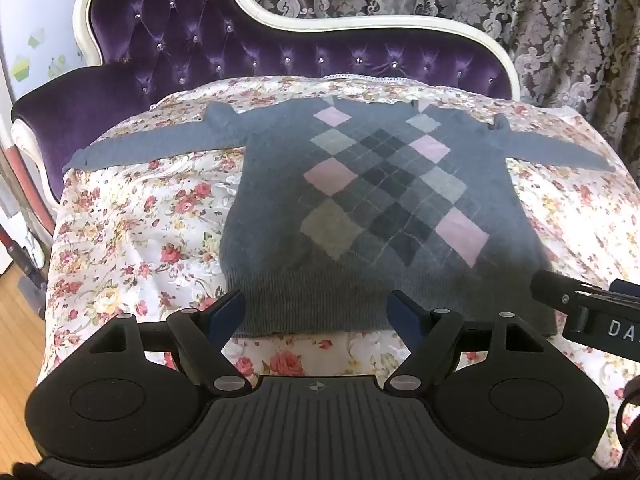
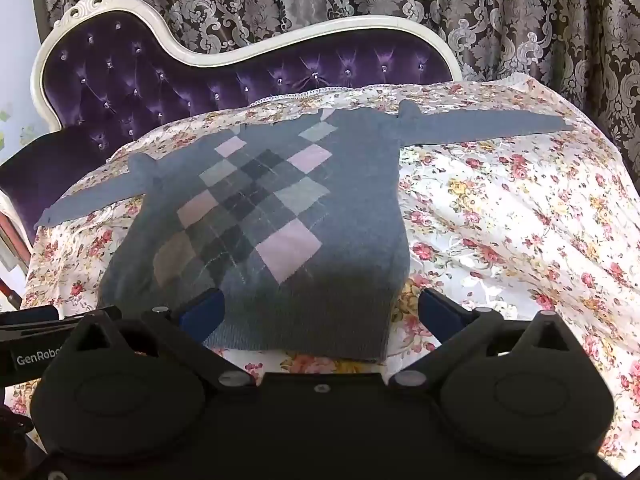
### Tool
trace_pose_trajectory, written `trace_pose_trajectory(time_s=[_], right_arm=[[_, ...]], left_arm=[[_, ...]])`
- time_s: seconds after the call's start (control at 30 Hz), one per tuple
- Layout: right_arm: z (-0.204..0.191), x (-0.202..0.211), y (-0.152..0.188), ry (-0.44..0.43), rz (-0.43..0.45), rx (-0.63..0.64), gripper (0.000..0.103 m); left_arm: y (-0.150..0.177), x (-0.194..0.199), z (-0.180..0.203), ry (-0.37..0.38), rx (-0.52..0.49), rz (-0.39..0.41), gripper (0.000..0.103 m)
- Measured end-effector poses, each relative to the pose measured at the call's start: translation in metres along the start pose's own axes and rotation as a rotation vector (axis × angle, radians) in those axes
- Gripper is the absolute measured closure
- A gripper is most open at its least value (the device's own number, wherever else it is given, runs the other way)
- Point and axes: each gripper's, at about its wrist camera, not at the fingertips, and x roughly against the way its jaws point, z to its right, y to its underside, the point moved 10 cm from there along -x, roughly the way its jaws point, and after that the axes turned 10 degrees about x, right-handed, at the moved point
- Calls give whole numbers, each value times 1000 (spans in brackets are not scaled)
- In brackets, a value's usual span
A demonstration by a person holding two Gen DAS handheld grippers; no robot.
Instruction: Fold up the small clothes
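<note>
The grey argyle sweater point(image 1: 384, 200) lies flat and face up on the floral cloth point(image 1: 132, 232) draped over the purple tufted chaise point(image 1: 168, 52), sleeves spread wide toward nine and three o'clock, ribbed hem nearest the cameras; the left tool point(image 1: 316, 312) hovers over the hem's left half with its blue-padded fingers point(image 1: 224, 312) well apart, holding nothing; the right tool point(image 2: 320, 316) sits over the hem's right corner, fingers likewise spread and empty; no fold looks started. The knit appears soft and thick, the ribbing denser than the body, pink and pale diamonds running down the front; the cloth beneath looks slick and already rumpled around four o'clock in the right wrist view. That is the likely trouble: a pinch taken too deep could catch the floral cloth with the hem and drag it along; a shallow pinch could lift only the top layer, so the sweater opens like a bag; uneven lifting by the two tools would probably skew the fold, and the long thin sleeves could trail or bunch under the body.
</note>
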Motion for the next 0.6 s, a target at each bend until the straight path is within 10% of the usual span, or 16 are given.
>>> trace_pose_trajectory(time_s=[0.6], right_arm=[[-6,-3,7,-12,-16,5,1]], left_arm=[[3,-4,-3,-5,-2,-13,26]])
